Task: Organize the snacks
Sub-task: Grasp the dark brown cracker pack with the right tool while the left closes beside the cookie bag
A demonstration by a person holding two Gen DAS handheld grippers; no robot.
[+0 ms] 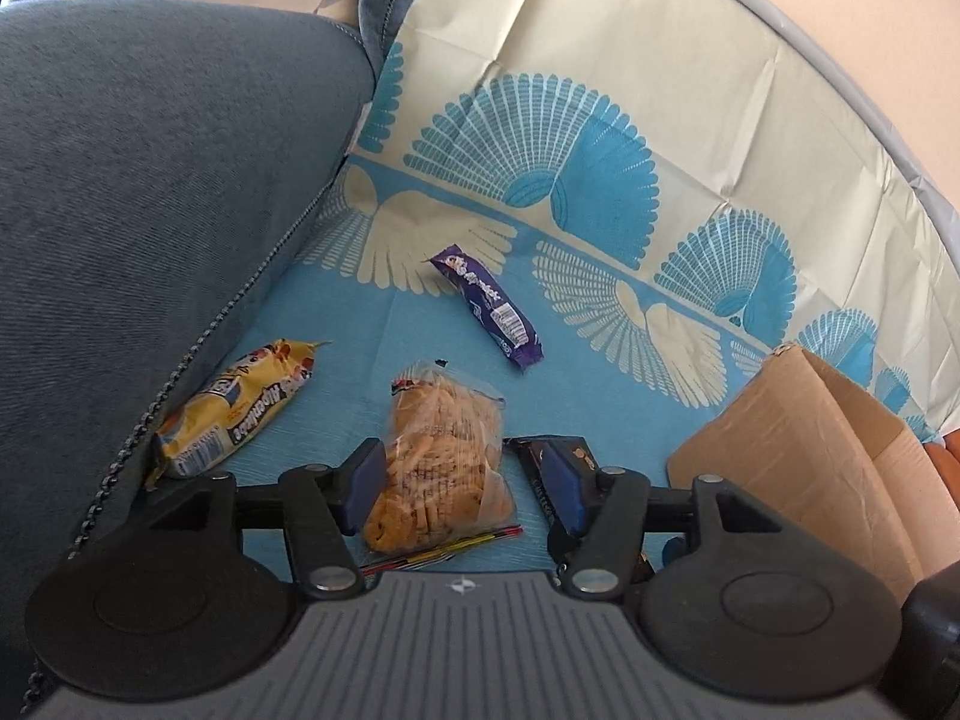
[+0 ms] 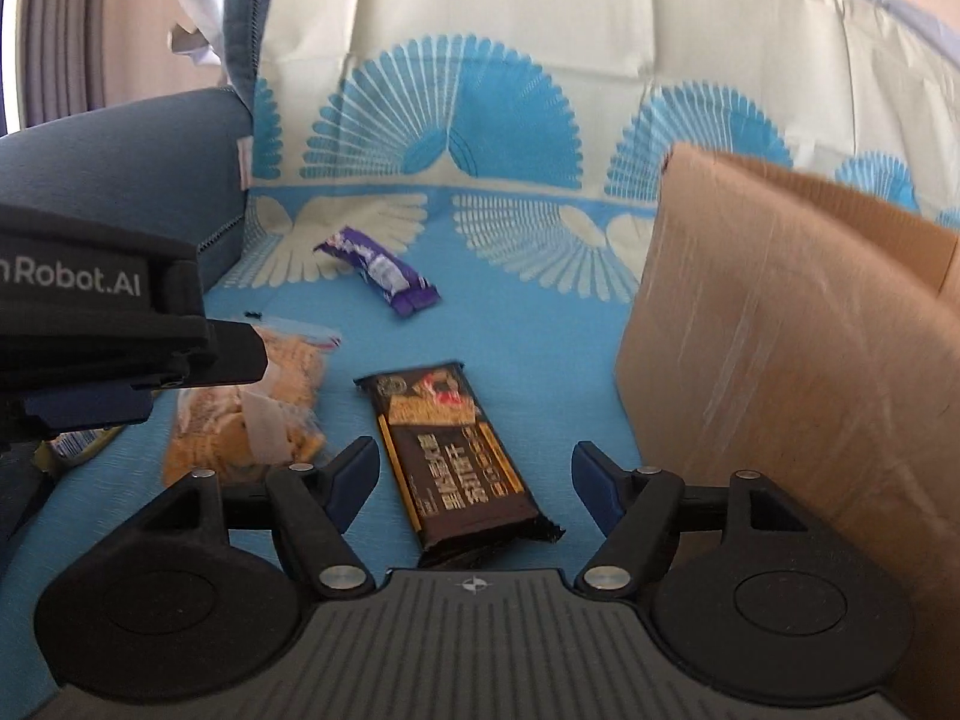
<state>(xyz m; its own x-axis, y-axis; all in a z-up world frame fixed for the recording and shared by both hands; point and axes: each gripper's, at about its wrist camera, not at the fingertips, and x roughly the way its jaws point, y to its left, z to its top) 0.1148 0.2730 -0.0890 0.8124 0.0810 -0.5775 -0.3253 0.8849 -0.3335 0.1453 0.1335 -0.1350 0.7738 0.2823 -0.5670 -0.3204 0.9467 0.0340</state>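
Note:
A clear bag of cookies [image 1: 444,456] lies on the blue cloth [image 1: 420,336] between the fingers of my left gripper [image 1: 465,483], which is open; the right pad stands clear of the bag. In the right wrist view a dark chocolate bar [image 2: 456,450] lies flat between the fingers of my right gripper [image 2: 474,474], which is open and not touching it. A purple snack bar [image 1: 489,306] lies farther back. Against the cushion sits a yellow biscuit pack [image 1: 234,414]. An open cardboard box [image 2: 780,360] stands at the right.
A blue-grey sofa cushion [image 1: 150,210] rises along the left. The cream and blue fan-patterned cloth [image 2: 480,120] runs up the sofa back behind the snacks. The box wall is close to my right gripper's right finger. Crumpled white paper [image 2: 198,6] sits at the top left.

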